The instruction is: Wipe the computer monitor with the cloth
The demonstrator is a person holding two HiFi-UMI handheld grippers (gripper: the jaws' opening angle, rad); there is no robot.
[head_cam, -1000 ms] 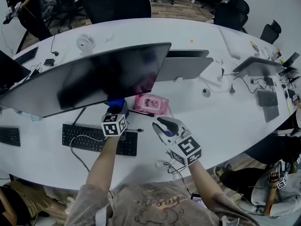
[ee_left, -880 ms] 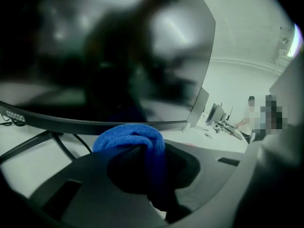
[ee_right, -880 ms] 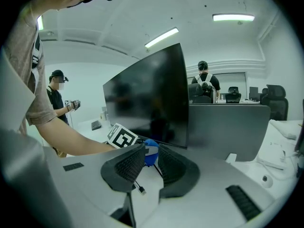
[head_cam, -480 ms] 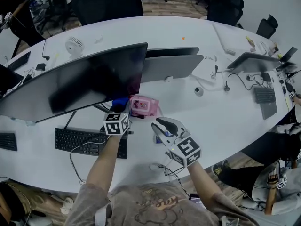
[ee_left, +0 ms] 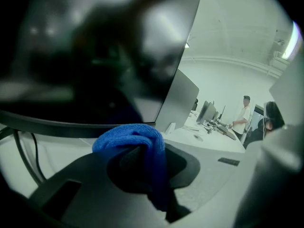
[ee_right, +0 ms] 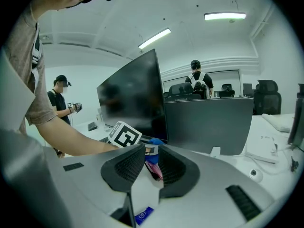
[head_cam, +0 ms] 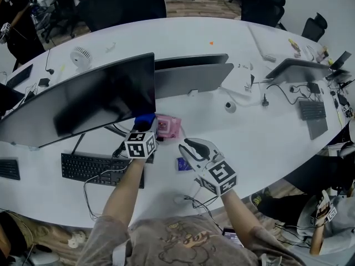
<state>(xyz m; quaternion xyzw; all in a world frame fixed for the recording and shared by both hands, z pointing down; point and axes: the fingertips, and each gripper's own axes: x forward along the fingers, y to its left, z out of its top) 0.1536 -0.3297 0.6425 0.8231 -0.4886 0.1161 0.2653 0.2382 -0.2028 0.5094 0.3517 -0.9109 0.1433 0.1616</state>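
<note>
The wide dark monitor (head_cam: pixel 83 107) stands on the white table (head_cam: pixel 249 143), screen toward me. My left gripper (head_cam: pixel 143 129) is shut on a bunched blue cloth (head_cam: pixel 145 119) just below the screen's lower right corner. In the left gripper view the cloth (ee_left: pixel 135 144) bulges between the jaws, with the dark screen (ee_left: pixel 95 56) close above; I cannot tell whether they touch. My right gripper (head_cam: pixel 187 144) hovers over the table to the right, jaws together and empty. Its view shows the monitor (ee_right: pixel 135 99) side-on.
A pink wipes pack (head_cam: pixel 169 125) lies beside the cloth. A black keyboard (head_cam: pixel 100 170) with cables sits at the front left, a small blue packet (head_cam: pixel 182 164) under my right gripper. A second monitor (head_cam: pixel 191 76), a fan (head_cam: pixel 82 54) and a laptop (head_cam: pixel 297 71) stand farther back.
My left gripper has carried the blue cloth rightward along the monitor's lower edge toward its right corner. My right gripper holds about the same pose. My head view has shifted to the right.
</note>
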